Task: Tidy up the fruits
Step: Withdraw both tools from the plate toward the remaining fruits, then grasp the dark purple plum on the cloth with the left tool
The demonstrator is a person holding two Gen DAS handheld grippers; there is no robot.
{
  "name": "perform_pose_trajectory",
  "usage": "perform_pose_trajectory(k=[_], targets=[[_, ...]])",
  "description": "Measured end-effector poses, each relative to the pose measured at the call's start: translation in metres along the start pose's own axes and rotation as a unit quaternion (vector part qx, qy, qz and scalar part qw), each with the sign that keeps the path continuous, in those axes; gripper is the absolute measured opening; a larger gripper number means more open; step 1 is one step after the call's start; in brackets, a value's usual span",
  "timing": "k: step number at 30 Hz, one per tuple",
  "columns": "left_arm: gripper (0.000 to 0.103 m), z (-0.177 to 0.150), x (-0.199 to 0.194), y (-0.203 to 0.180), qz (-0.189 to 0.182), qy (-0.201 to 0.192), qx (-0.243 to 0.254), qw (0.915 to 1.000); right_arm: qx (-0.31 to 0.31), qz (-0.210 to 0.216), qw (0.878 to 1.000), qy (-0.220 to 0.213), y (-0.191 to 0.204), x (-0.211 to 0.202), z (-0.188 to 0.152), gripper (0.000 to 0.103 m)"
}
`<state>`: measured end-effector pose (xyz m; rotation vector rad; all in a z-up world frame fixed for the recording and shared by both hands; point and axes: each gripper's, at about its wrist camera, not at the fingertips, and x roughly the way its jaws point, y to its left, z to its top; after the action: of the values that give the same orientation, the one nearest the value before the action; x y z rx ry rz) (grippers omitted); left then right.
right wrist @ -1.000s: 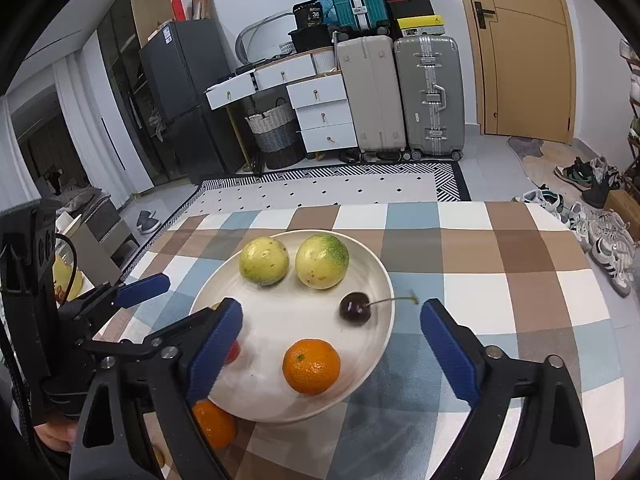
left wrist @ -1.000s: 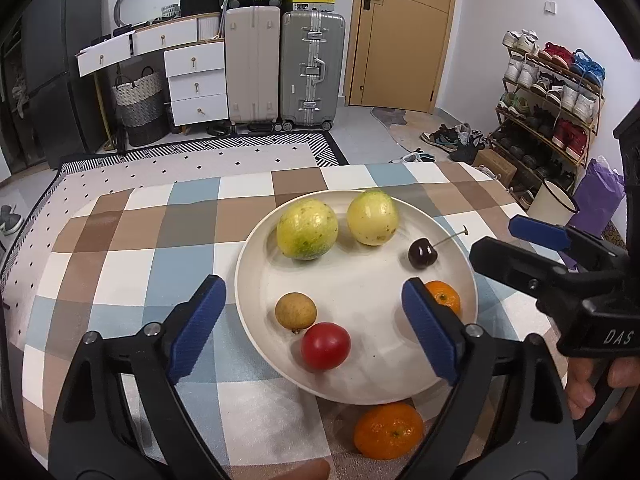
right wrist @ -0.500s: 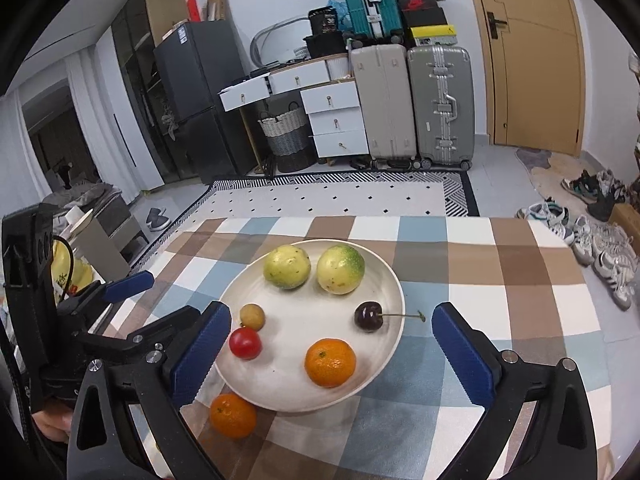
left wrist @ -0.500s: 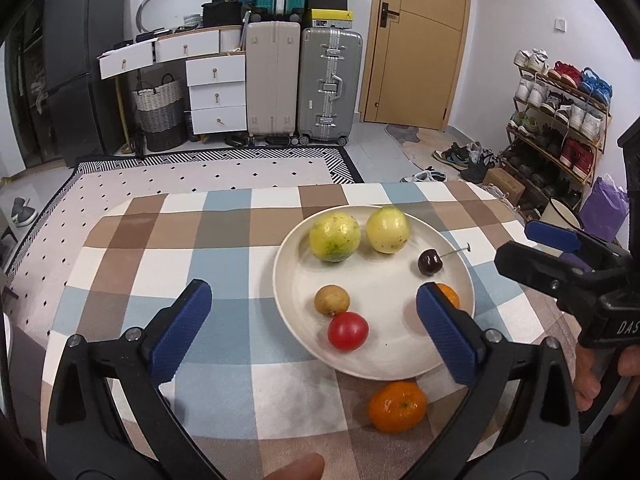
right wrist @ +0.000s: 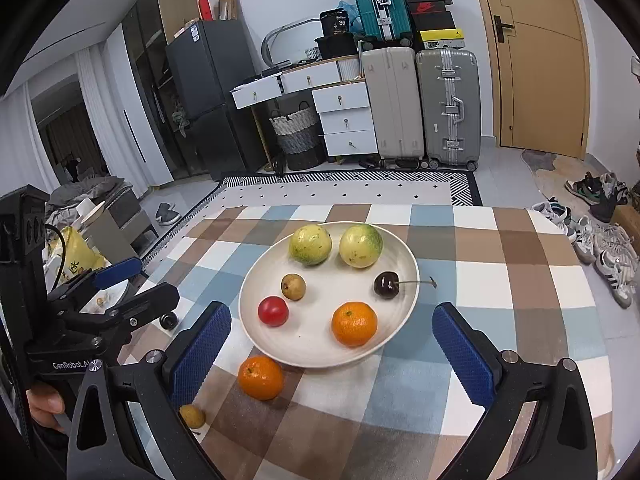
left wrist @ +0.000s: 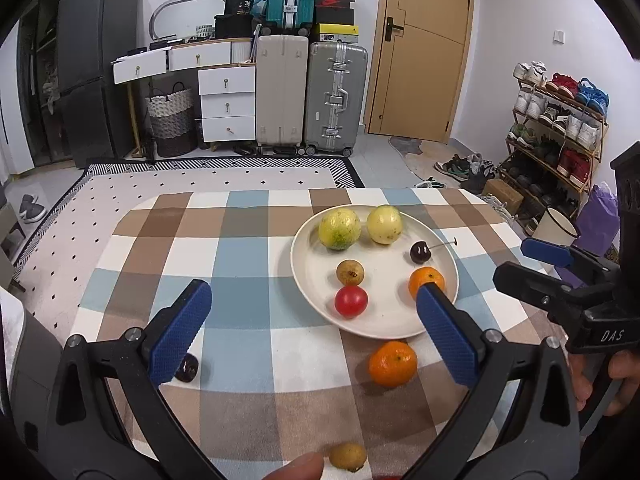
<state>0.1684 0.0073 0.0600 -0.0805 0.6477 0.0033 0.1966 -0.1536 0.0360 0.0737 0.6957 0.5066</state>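
Plate (right wrist: 394,342): holds six fruits.
Loose orange (right wrist: 260,377): on cloth, just beside plate's near rim.
Loose cherry (left wrist: 187,367): on cloth, by left gripper's left finger.
Loose brown fruit (right wrist: 192,416): nearest edge.
Left gripper (left wrist: 310,334): wide open, empty.
Right gripper (right wrist: 332,354): wide open, empty.
Next grab: orange lies ahead, between both grippers; round, no long side.

Glossy smooth plate (right wrist: 400,248); matt woven checked tablecloth (right wrist: 520,280); textured rubbery gripper pads (right wrist: 460,356)
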Motion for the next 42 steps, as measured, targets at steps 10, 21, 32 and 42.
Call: perform_pose_trajectory(k=[10,21,32,42], targets=[[0.102,-0.017,-0.017,0.001,0.002,0.000,-0.003,1.0000,0.004,0.016,1.000,0.002,0.006,-0.008,-0.021,0.102],[0.102,-0.040,0.000,0.024,0.017,0.025,-0.024,0.9993,-0.002,0.021,0.999,0.031,0.018,0.019,-0.036,0.102],[0.102,-0.054,0.032,0.047,0.032,0.063,-0.047,0.9964,-0.020,-0.001,0.995,0.093,0.029,0.056,-0.056,0.102],[0.102,-0.063,0.048,0.064,0.057,0.087,-0.049,0.9934,-0.023,0.004,0.994,0.107,0.040,0.076,-0.065,0.101]])
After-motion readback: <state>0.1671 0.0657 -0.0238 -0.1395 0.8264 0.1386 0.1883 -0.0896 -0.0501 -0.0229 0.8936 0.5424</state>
